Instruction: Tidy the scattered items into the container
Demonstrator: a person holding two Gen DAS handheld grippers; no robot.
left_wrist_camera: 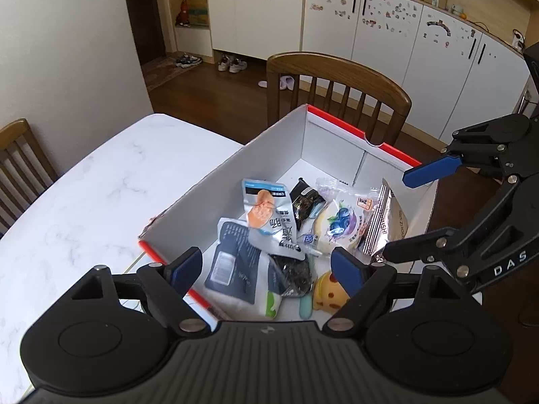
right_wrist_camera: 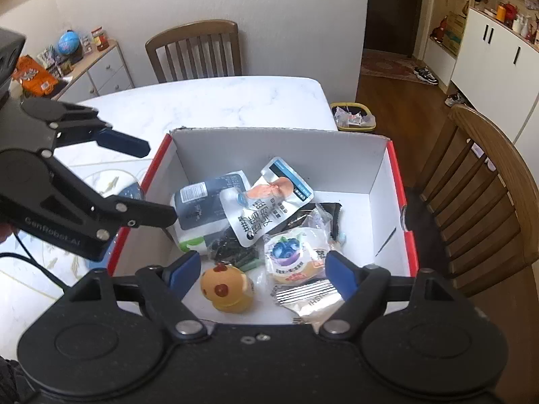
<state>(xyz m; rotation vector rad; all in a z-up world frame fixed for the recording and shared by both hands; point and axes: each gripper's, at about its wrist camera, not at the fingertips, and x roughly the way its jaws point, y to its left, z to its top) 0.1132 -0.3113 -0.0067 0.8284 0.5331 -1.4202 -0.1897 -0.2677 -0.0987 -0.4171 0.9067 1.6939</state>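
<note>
A white cardboard box with red rims [left_wrist_camera: 333, 124] [right_wrist_camera: 394, 168] stands on the marble table. Inside lie several snack packets: a silver pouch with an orange picture [left_wrist_camera: 269, 212] [right_wrist_camera: 269, 198], a blueberry pastry pack [left_wrist_camera: 340, 225] [right_wrist_camera: 289, 256], a dark packet [left_wrist_camera: 232, 262] [right_wrist_camera: 209, 198], a striped silver packet [left_wrist_camera: 387, 225] [right_wrist_camera: 310, 294] and a yellow toy [left_wrist_camera: 328, 293] [right_wrist_camera: 227, 288]. My left gripper [left_wrist_camera: 267, 271] [right_wrist_camera: 158, 181] is open and empty over the box's near edge. My right gripper [right_wrist_camera: 259, 274] [left_wrist_camera: 397, 215] is open and empty over the box's other side.
The marble table [left_wrist_camera: 94, 195] [right_wrist_camera: 219, 101] extends beyond the box. Wooden chairs [left_wrist_camera: 337, 84] [right_wrist_camera: 478, 181] stand close to the box, another at the far side [right_wrist_camera: 195, 50]. A cable and a blue round object [right_wrist_camera: 131, 192] lie on the table by the box.
</note>
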